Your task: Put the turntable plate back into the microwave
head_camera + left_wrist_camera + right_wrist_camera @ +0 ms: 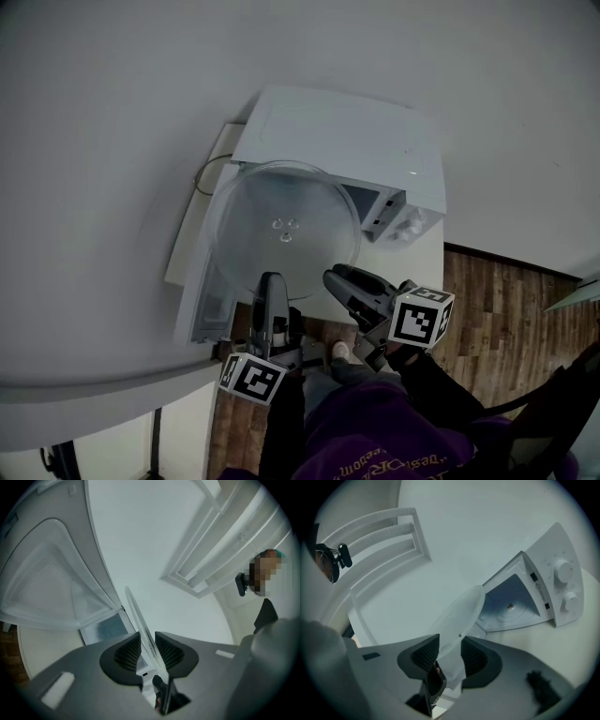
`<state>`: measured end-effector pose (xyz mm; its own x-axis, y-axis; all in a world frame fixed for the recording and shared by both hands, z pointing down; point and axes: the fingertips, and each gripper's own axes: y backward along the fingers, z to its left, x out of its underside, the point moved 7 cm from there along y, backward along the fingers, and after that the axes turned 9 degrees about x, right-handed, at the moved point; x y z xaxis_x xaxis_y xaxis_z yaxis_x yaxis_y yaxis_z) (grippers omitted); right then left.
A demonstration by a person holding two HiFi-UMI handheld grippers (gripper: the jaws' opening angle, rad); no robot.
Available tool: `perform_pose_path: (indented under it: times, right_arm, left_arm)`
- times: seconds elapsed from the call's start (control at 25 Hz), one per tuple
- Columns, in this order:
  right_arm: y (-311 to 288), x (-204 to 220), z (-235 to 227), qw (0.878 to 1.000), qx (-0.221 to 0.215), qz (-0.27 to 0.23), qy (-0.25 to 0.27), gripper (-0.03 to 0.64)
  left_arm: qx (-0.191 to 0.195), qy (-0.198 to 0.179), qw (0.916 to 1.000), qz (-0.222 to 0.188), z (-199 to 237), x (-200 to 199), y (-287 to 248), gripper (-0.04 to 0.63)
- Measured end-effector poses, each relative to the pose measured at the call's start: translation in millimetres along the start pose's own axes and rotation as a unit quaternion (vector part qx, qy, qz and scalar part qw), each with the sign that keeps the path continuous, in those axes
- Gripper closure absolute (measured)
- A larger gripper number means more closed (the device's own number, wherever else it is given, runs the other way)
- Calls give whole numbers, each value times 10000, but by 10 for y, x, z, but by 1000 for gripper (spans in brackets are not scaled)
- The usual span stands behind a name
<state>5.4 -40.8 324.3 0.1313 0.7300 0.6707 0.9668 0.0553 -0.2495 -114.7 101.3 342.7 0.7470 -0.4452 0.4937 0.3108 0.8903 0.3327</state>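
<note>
I hold the clear glass turntable plate point(286, 225) by its near rim with both grippers, in front of the white microwave point(347, 141). The microwave door point(199, 281) hangs open to the left. My left gripper point(272, 283) is shut on the rim's left part and my right gripper point(335, 278) on its right part. In the left gripper view the plate point(136, 616) runs edge-on between the pads of that gripper point(144, 641), with the door point(51, 588) at the left. In the right gripper view the plate point(457, 616) sits between that gripper's point(450, 644) pads, before the open cavity point(511, 606).
The microwave stands on a white table point(112, 309); wooden floor point(506, 300) shows to the right. Its control panel with two knobs point(565, 585) is on the right side. A cable point(202, 173) loops behind the door. A white slatted frame point(379, 541) stands off to the side.
</note>
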Motion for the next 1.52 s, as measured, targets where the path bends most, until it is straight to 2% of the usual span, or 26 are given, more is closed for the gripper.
perform_pose_path:
  times: [0.16, 0.52, 0.92, 1.16, 1.52]
  right_arm:
    - [14, 42, 16, 9999, -40, 120, 94, 469]
    - [30, 153, -79, 9996, 8, 270, 12, 469]
    - [49, 208, -195, 9992, 112, 361, -137, 469]
    - [54, 244, -261, 9988, 246, 376, -172, 469]
    - [-16, 284, -442, 9977, 485, 391, -255, 469]
  left_arm:
    - [-19, -5, 9998, -186, -8, 39, 90, 500]
    - [-194, 178, 9993, -278, 51, 146, 208, 502]
    - [-237, 241, 9993, -137, 120, 233, 196, 503]
    - [-365, 503, 9981, 0, 220, 312, 201, 502]
    - [-520, 676, 9959, 295, 427, 414, 125, 497]
